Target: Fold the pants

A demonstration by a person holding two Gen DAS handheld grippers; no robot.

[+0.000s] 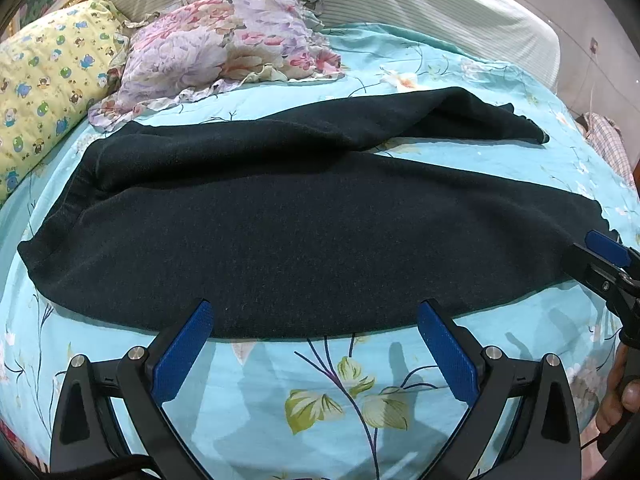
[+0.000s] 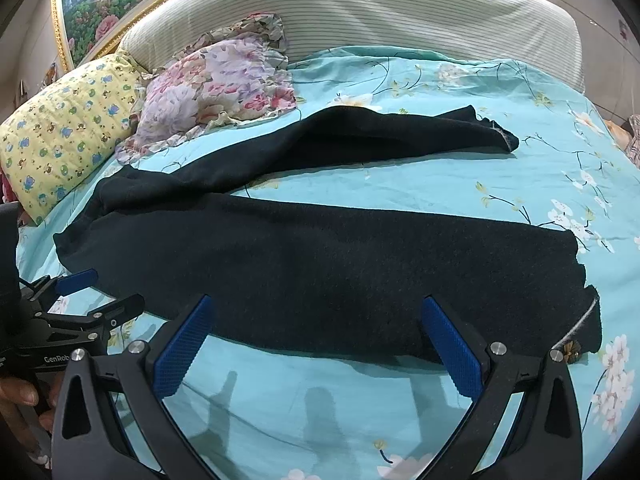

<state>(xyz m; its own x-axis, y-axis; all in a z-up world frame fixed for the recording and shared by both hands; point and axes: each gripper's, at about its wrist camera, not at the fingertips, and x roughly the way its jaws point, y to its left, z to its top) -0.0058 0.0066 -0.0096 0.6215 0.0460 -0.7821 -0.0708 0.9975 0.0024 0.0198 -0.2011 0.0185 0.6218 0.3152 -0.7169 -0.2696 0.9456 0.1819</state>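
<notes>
Dark pants (image 1: 304, 236) lie spread on a turquoise floral bedsheet (image 1: 344, 408), waist at the left, the two legs running to the right in a V. They also show in the right wrist view (image 2: 340, 268). My left gripper (image 1: 314, 320) is open and empty, its tips at the near edge of the near leg. My right gripper (image 2: 318, 316) is open and empty at the near edge of the same leg, close to its hem. Each gripper shows in the other's view: the right one (image 1: 600, 264) at the right edge, the left one (image 2: 92, 292) at the left edge.
A floral pillow (image 1: 224, 48) and a yellow patterned pillow (image 1: 44, 80) lie at the head of the bed, left of the pants. A striped padded headboard (image 2: 360, 4) runs behind. The bed edge drops off at the right, with checked cloth (image 1: 608, 140) beyond.
</notes>
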